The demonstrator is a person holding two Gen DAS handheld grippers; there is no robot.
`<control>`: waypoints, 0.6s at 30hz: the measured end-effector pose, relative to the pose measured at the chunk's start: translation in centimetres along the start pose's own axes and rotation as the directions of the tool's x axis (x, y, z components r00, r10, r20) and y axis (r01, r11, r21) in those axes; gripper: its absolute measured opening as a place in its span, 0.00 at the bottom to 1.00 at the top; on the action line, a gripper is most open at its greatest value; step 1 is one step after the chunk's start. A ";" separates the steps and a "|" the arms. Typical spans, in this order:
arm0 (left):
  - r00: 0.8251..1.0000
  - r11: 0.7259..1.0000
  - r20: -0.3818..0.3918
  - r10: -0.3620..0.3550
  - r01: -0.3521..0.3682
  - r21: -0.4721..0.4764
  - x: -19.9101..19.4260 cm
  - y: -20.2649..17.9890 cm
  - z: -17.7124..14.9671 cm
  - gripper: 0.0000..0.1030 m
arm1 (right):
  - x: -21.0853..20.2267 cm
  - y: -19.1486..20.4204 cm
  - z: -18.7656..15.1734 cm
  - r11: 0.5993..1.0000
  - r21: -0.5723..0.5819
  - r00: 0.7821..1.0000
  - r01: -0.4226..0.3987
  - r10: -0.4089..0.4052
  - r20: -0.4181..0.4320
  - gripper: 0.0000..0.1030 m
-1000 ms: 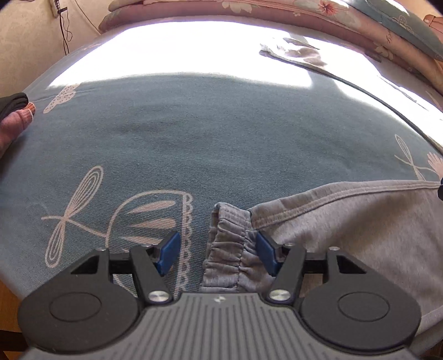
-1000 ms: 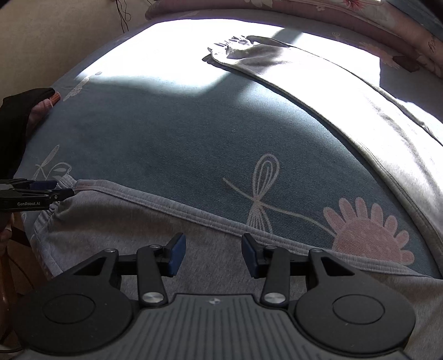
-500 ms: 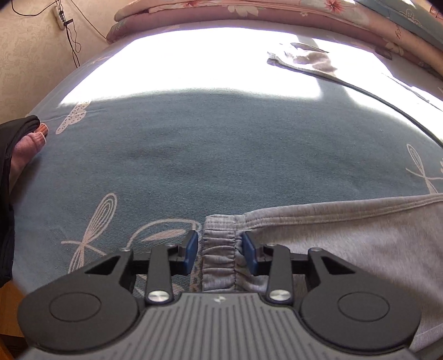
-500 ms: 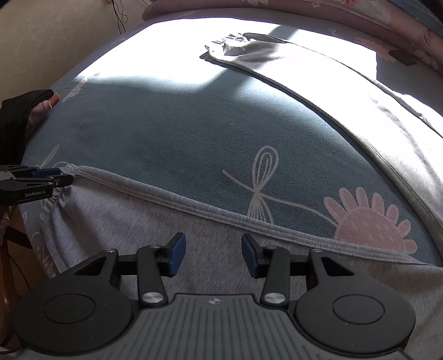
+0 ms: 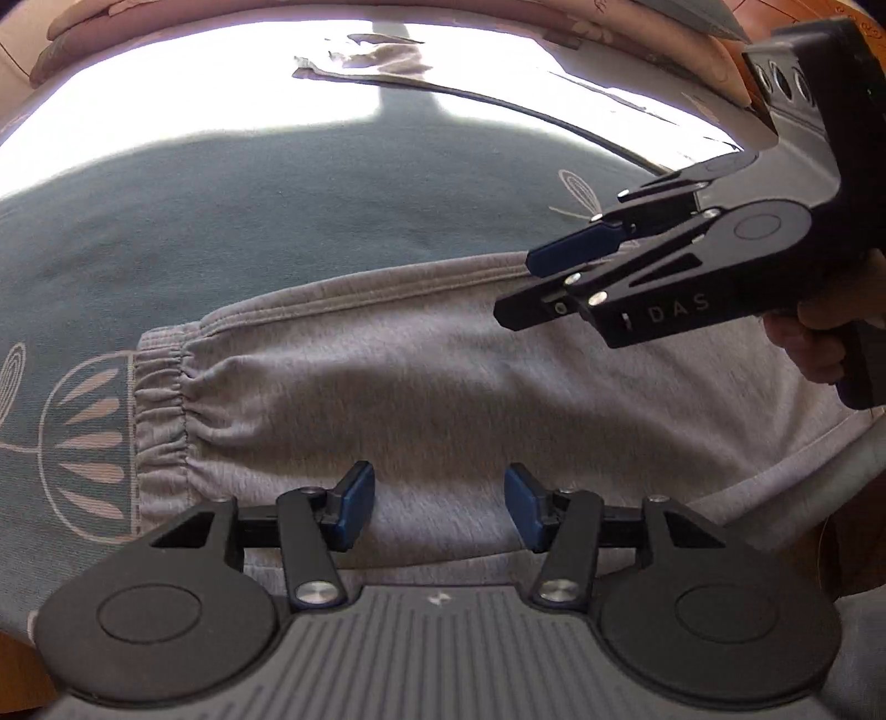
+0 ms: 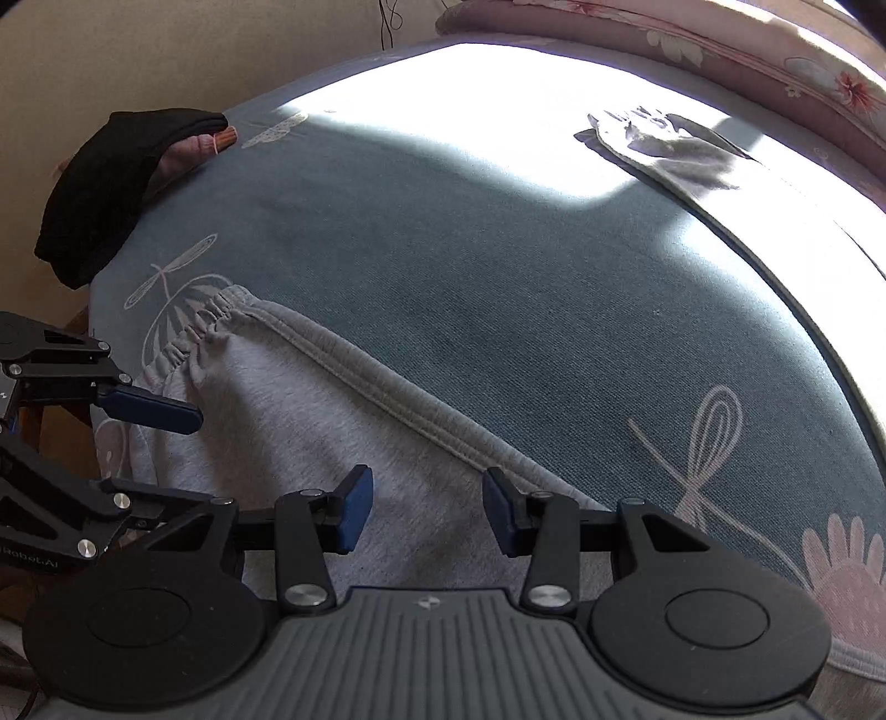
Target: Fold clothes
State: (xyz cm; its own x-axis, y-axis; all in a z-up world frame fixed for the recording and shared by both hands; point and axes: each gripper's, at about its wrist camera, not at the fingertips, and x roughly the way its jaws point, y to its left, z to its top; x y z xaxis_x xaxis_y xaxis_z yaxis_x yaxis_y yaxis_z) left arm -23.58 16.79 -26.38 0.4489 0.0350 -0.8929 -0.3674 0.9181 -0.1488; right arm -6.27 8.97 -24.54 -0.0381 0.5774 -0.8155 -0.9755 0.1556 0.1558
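Trousers [image 5: 432,382] spread on the bedsheet [image 5: 277,221], elastic cuff [image 5: 160,410] at the left, left gripper [image 5: 437,504] above the cloth near the cuff, right gripper [image 6: 423,512] over the seam edge, further garment [image 6: 664,149] laid far behind, pillows [image 6: 692,39] beyond

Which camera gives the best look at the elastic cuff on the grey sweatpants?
The left wrist view: the elastic cuff shows large, gathers clear. The right wrist view shows it smaller, at an angle.

My left hand-held gripper [image 5: 438,507] points steeply down, its jaws opening, nothing pinched; my right hand-held gripper [image 6: 422,509] tilts down beside it, jaws apart
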 end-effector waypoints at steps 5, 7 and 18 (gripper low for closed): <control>0.999 0.999 -0.037 0.030 -0.029 0.025 -0.9 -0.1 -2.5 0.54 | 2.9 2.1 1.6 0.986 -0.165 1.000 -0.013 0.012 -0.011 0.47; 0.998 0.999 -0.059 0.026 -0.024 0.029 -1.3 0.0 -2.8 0.55 | 4.4 3.3 2.2 0.961 -0.267 0.998 0.067 -0.064 0.022 0.49; 0.996 0.998 0.082 0.018 -0.023 0.058 -1.9 1.4 2.8 0.59 | -2.6 1.4 -1.5 0.988 -0.072 0.989 0.140 -0.143 -0.042 0.53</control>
State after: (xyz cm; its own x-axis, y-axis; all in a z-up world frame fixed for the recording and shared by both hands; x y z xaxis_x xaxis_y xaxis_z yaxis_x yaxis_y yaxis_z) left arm -22.69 19.05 -23.70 0.5075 0.0842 -0.8575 -0.3301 0.9383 -0.1032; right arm -7.87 6.51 -23.02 0.0929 0.5148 -0.8523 -0.9843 0.1766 -0.0006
